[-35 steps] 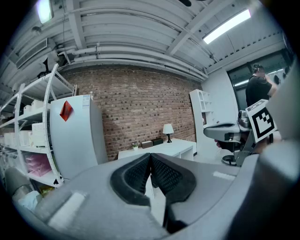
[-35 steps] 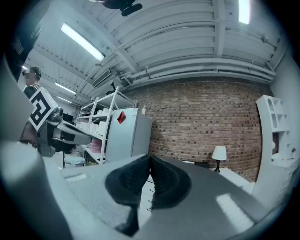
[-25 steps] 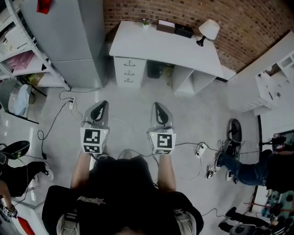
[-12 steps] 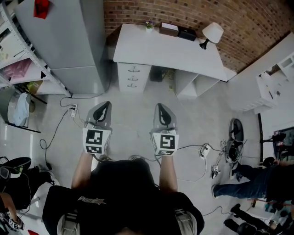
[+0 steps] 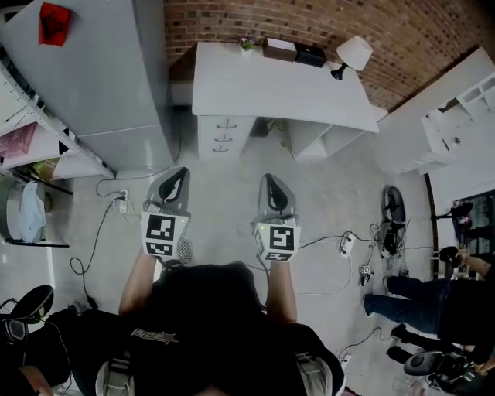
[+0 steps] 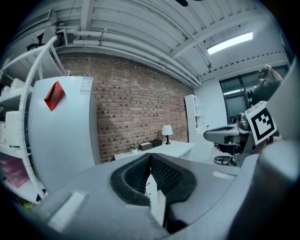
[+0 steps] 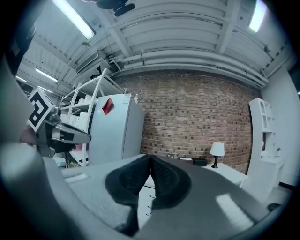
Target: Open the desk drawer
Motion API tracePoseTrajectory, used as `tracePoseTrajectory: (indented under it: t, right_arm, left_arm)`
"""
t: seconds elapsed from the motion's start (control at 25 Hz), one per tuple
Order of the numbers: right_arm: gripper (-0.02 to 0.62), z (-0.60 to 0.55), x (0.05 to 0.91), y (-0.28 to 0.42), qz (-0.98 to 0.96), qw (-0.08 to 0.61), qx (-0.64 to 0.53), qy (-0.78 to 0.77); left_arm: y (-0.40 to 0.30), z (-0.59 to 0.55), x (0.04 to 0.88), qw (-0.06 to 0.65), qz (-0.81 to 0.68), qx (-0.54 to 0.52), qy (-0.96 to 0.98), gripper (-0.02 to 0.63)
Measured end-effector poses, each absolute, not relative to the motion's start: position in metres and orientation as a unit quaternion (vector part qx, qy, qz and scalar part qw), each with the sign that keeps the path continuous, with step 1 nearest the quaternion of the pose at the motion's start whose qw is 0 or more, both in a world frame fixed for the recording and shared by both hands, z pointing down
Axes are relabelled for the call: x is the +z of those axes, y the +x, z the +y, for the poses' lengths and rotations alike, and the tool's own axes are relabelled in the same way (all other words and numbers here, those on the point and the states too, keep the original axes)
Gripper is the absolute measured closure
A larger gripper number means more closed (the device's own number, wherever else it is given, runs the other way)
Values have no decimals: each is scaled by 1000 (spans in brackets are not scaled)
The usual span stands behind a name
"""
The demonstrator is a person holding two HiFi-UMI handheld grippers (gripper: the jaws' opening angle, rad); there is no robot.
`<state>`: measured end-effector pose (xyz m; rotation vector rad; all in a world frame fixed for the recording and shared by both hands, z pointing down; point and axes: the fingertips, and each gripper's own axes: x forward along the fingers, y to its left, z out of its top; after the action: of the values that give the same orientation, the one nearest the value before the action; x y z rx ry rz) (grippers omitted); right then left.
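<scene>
While desk drawers (image 5: 223, 130) sit closed, contents hidden — lamp (image 5: 352, 52) on top

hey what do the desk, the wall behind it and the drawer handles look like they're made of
Desk: probably painted or laminated board; smooth, matte, uniform white, no grain visible.
Wall: bare brick; red-brown courses with pale mortar lines.
Drawer handles: likely metal; thin dark curved bars, too small to be sure.
</scene>
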<state>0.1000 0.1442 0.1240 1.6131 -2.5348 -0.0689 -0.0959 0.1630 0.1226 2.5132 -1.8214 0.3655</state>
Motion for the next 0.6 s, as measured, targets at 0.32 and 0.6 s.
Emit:
tracePoseTrajectory:
  t: [0.32, 0.6]
  right_arm:
    - [592, 133, 127, 52, -813, 71, -16, 578]
    - [592, 130, 139, 22, -793, 70, 2, 605]
  left_arm:
    - [-148, 133, 133, 13, -543, 120, 831, 595]
    - [-173, 111, 146, 24, -511, 126, 850, 595]
